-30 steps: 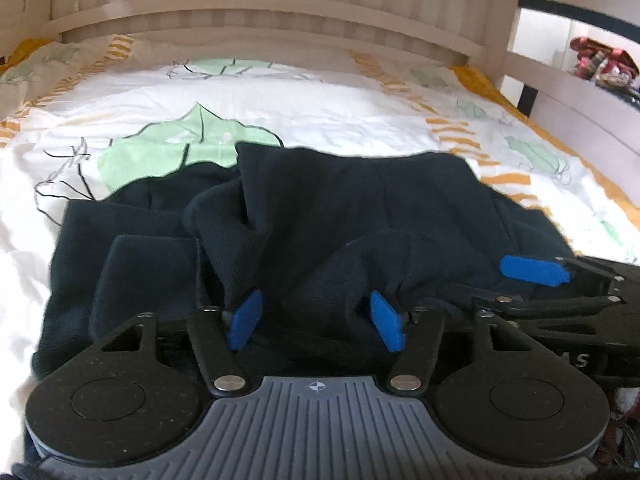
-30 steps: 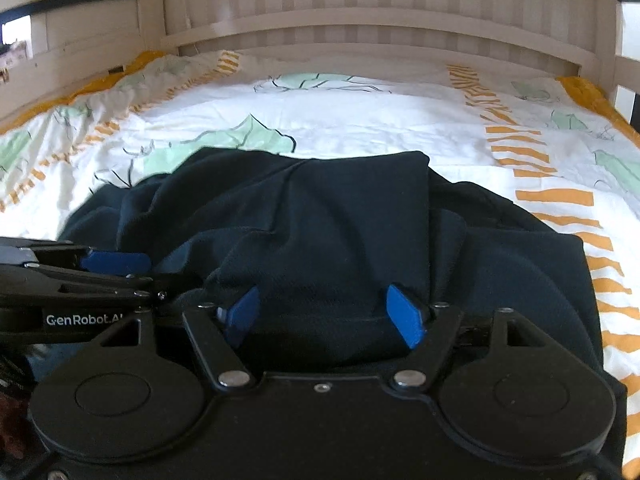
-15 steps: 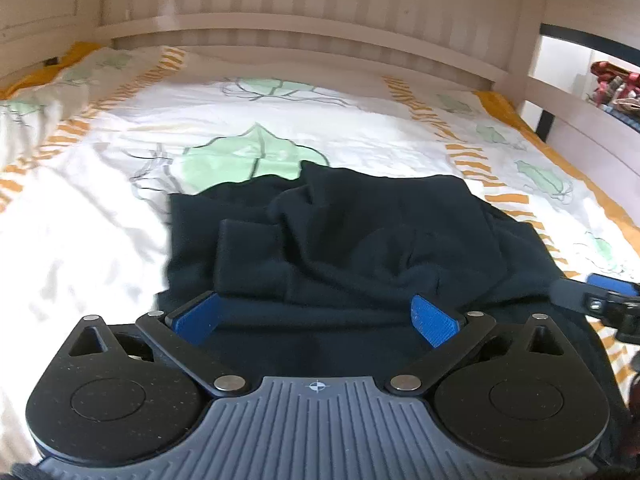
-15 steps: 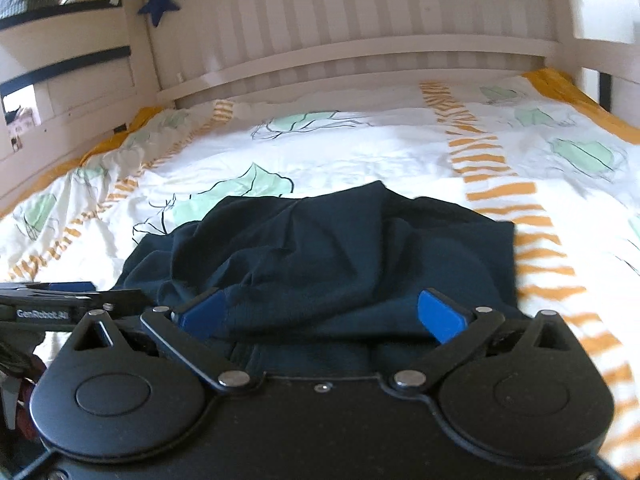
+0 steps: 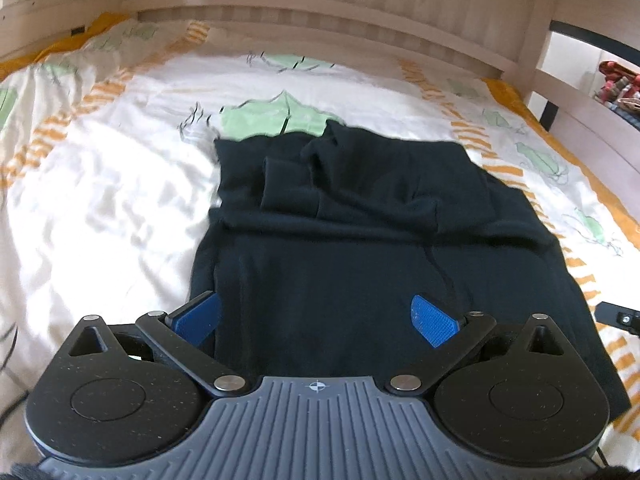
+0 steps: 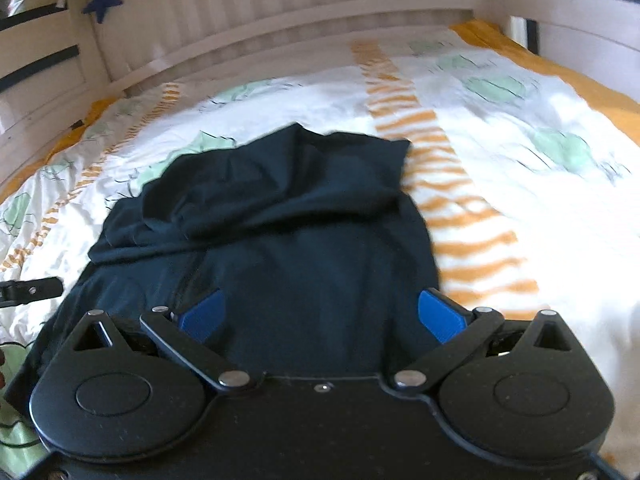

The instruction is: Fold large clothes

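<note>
Navy garment [image 5: 360, 248] lies on the quilt [image 5: 100, 184], its far part folded back toward the headboard [image 5: 320, 20] in a lumpy band. In the left wrist view the left gripper [image 5: 316, 318] has just spread fully and grips nothing; the loose cuff nearer the headboard could slide off the fold.

From the right wrist, the right gripper [image 6: 318, 314] has likewise just spread wide, empty, above the cloth. The bunched top layer looks uneven, so another fold could trap creases or skew the edges.
</note>
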